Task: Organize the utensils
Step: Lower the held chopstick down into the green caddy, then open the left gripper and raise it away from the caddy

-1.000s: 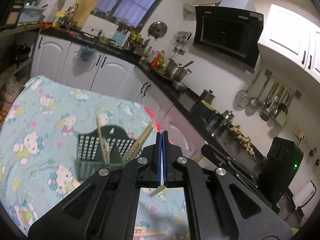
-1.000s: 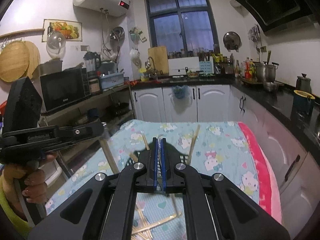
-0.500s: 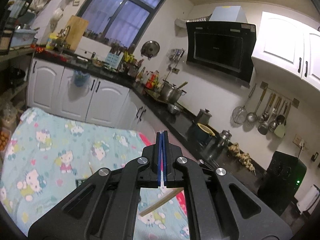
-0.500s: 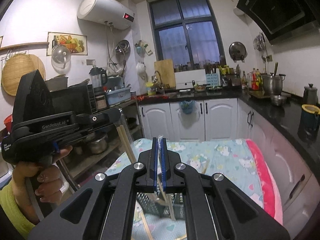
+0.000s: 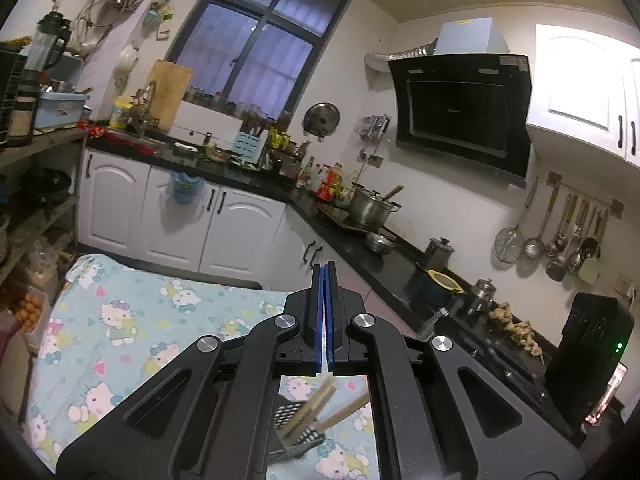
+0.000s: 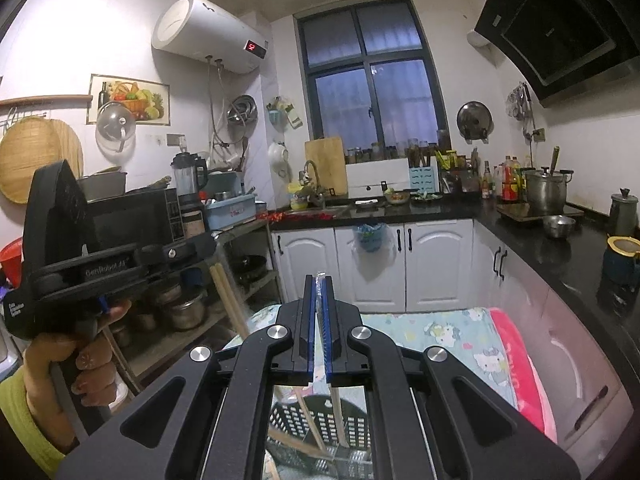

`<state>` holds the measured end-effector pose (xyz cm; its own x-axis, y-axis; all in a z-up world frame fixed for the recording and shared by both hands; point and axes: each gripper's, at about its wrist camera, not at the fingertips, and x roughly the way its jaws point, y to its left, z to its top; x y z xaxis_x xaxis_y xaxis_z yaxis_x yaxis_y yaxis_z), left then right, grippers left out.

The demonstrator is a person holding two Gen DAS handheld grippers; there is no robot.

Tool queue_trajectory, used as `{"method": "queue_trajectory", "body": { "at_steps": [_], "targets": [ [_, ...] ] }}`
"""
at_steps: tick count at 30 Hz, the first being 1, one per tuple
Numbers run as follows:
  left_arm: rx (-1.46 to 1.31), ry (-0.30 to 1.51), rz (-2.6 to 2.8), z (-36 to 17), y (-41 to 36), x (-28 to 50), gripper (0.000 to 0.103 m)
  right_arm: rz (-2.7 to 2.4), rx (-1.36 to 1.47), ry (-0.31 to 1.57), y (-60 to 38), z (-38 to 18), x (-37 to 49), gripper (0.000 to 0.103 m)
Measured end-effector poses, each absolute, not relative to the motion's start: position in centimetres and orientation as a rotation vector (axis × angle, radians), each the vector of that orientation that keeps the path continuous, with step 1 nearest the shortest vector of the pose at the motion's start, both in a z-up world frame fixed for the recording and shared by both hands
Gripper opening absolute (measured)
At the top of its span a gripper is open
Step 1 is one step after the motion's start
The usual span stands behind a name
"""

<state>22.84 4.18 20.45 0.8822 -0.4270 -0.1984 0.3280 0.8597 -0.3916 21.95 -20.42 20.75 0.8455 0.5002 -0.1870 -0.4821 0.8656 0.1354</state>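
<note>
Both tools are pressed together: the left tool (image 5: 325,316) pinches a pair of wooden chopsticks (image 5: 308,410) that hang below its tips, long axis slanting down toward the dark slotted basket (image 5: 298,436) directly underneath, while the right tool (image 6: 319,320) pinches a single thin clear-wrapped stick (image 6: 336,416) whose length drops almost straight down into the same basket. Right view: left tool off to the left at like height, so neither hand is clearly nearer. Count: one basket on the cartoon-print cloth (image 5: 132,320), two chopsticks left, one stick right, at least two more leaning inside.
</note>
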Motion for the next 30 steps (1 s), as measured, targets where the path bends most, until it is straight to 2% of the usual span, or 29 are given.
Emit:
{"method": "queue_trajectory", "body": {
  "at_steps": [28,30],
  "targets": [
    [-0.448,0.440,-0.355,11.2,6.2,25.1,0.000,0.439,0.071,0.365,-18.0,13.2,26.2,0.004],
    [-0.451,0.458,-0.346,10.7,6.2,25.2,0.004,0.429,0.067,0.378,-18.0,12.7,26.3,0.006]
  ]
}}
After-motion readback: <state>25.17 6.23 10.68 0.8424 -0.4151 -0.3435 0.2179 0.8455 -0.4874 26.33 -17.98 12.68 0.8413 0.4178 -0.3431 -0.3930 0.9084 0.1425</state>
